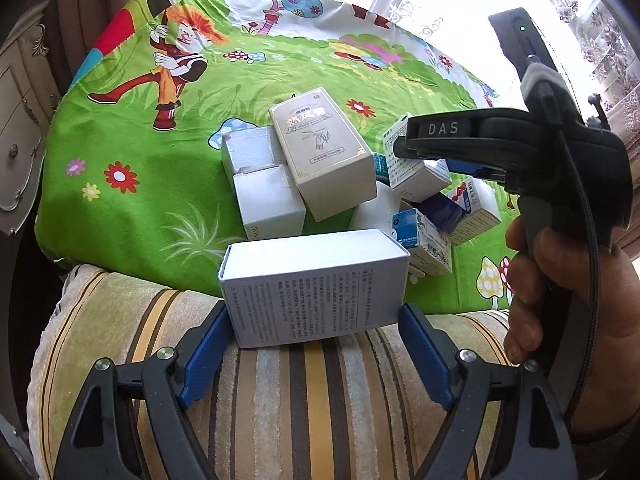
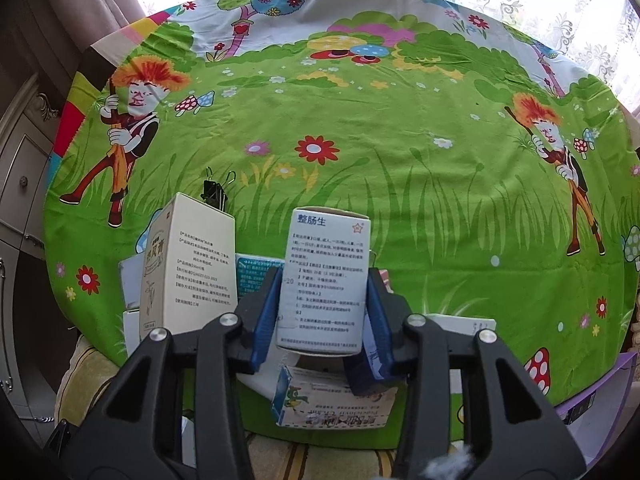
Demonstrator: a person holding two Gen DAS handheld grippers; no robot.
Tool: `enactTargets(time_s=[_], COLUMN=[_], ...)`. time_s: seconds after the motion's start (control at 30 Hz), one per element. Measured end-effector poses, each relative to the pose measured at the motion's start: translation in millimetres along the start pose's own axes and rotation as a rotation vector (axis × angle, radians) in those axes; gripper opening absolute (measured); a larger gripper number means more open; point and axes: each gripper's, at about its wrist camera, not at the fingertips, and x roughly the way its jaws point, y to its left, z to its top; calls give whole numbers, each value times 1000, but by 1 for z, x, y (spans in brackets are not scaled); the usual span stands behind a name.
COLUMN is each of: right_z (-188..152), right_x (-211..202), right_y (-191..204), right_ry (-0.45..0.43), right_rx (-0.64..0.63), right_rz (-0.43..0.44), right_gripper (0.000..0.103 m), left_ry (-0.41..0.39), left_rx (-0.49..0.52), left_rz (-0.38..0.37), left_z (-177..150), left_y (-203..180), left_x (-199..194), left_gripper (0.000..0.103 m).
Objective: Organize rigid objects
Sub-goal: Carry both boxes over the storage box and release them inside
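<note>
"Where do my cameras look?"
"My left one sits low by the striped cushion [image 1: 304, 400], facing the desk [image 1: 132, 184]. My right one looks across it. Both see the tan box [image 1: 324, 152], close."

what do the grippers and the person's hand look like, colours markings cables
Both are black plastic two-finger grippers with blue textured fingers and silver round pivot bolts. The left gripper and right gripper match. Seen from the left wrist camera, the right gripper's body reads DAS in pale letters, a black braided cable trails from it, and a bare hand shows no sleeve.
</note>
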Motion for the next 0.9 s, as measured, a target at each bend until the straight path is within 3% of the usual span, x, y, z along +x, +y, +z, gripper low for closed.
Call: enactTargets(time_s=[0.37,0.9], right_z=[-21,-125], right_x=[-58,-120], right_y=[-5,-79], right_ry=[-138,-191], right_rx=[-8,106], right_rz=[40,23], right_gripper=[46,46], left_ry=[-44,-91], left_rx=[-3,146], left_rz=[-60,-188], left_z=[-6,-29], left_y=[-9,-64], left_x=[-11,-31], left_gripper=[84,84])
